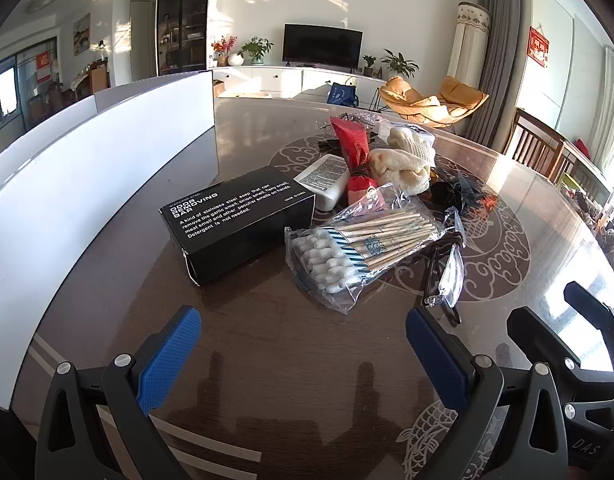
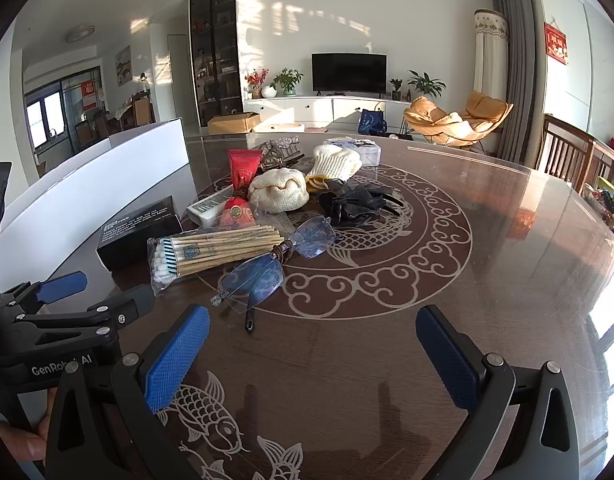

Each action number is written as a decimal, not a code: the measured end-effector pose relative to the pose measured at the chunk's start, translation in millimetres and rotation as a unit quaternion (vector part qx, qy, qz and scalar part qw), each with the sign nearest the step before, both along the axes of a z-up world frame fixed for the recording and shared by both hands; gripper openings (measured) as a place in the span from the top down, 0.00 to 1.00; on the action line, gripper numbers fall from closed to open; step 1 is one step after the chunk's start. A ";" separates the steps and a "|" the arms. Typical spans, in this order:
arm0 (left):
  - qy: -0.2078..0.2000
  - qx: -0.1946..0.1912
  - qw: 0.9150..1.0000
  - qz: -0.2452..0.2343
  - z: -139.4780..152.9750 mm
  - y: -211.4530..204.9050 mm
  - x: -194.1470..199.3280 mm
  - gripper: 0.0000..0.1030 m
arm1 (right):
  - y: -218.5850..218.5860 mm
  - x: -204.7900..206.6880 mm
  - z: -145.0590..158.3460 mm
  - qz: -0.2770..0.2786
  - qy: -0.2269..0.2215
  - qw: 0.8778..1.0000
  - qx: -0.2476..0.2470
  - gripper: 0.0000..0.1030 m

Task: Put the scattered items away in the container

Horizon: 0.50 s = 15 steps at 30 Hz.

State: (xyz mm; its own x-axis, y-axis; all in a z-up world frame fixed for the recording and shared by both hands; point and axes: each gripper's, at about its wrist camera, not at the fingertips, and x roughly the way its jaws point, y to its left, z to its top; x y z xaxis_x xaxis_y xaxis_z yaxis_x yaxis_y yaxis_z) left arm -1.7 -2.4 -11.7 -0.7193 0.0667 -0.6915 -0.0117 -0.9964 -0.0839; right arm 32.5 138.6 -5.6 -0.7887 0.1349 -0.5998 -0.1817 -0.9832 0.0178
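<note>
Scattered items lie on a dark round table (image 2: pixel 467 320). A black soap box (image 1: pixel 235 224) (image 2: pixel 139 232) sits beside a white container (image 1: pixel 87 184) (image 2: pixel 99 196) at the left. A bag of cotton swabs (image 1: pixel 359 252) (image 2: pixel 215 252), blue-tinted glasses (image 2: pixel 263 268) (image 1: pixel 447 276), a red tube (image 1: pixel 353 148) (image 2: pixel 243 168), a white bottle (image 1: pixel 323 180), cream gloves (image 1: pixel 407 160) (image 2: pixel 279 192) and black hair clips (image 2: pixel 359 200) lie in a heap. My left gripper (image 1: pixel 303 340) is open and empty, just short of the swabs. My right gripper (image 2: pixel 311 344) is open and empty, near the glasses.
A clear plastic box (image 2: pixel 363 152) and silver clips (image 2: pixel 279 146) lie at the back of the heap. Wooden chairs (image 2: pixel 567 160) stand at the table's right edge. The left gripper's body (image 2: pixel 59 320) shows at the left of the right wrist view.
</note>
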 end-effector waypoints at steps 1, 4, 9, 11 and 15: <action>0.000 0.000 1.000 0.000 0.0 0.0 0.0 0.00 | 0.0 0.0 0.0 0.000 0.000 1.000 0.000 0.00; 0.001 -0.001 1.000 -0.002 -0.1 0.0 -0.1 0.00 | 0.0 -0.1 -0.1 0.000 0.001 1.000 0.000 0.00; 0.001 0.000 1.000 -0.003 0.1 0.1 0.2 0.00 | -0.6 -0.3 0.6 0.001 -0.001 1.000 0.001 0.00; 0.001 0.000 1.000 -0.004 0.1 0.1 0.3 0.00 | -0.6 -0.4 0.5 0.000 -0.001 1.000 0.001 0.00; 0.000 0.001 1.000 -0.004 0.1 0.3 0.2 0.00 | -0.8 -0.6 0.4 0.000 -0.001 1.000 0.001 0.00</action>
State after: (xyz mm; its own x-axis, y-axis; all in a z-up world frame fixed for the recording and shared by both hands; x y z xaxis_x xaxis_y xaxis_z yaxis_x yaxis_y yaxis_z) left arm -1.5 -2.1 -11.6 -0.7187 0.0741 -0.6913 -0.0205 -0.9961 -0.0854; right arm 31.9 137.8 -5.2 -0.7870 0.1355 -0.6019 -0.1815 -0.9833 0.0160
